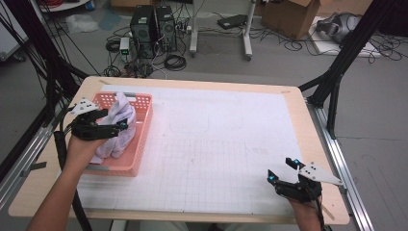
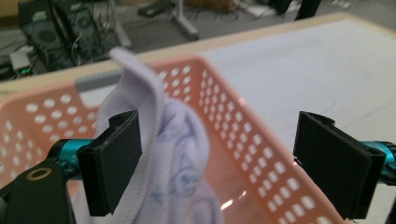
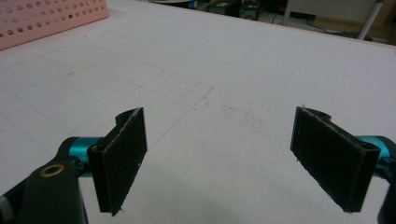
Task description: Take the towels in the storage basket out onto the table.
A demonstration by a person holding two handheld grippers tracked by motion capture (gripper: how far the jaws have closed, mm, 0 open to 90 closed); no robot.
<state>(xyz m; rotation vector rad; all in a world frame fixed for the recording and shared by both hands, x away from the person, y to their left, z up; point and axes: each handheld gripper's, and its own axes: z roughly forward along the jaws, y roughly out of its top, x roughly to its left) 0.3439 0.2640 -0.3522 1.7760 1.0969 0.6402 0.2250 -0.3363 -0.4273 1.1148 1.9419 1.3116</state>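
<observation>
While the table (image 1: 202, 144) carries a pink basket (image 1: 139, 144) at its left end, a pale printed cloth (image 1: 118, 127) lies heaped inside that basket, with the left claw (image 1: 113, 126) at the heap, jaws spread and gripping nothing, and the right claw (image 1: 281, 171) well away from the basket, jaws apart over bare mat. If the left jaws close on just the raised fold, the cloth could slip free or snag the basket wall and drag it. Looking along the left claw (image 2: 217, 158), that fold (image 2: 140, 74) sits against one jaw rather than between both, which the high view cannot settle.

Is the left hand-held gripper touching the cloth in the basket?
Touching. The left gripper view shows the cloth lying against the left hand-held gripper's left pad, jaws wide open, inside the basket.
</observation>
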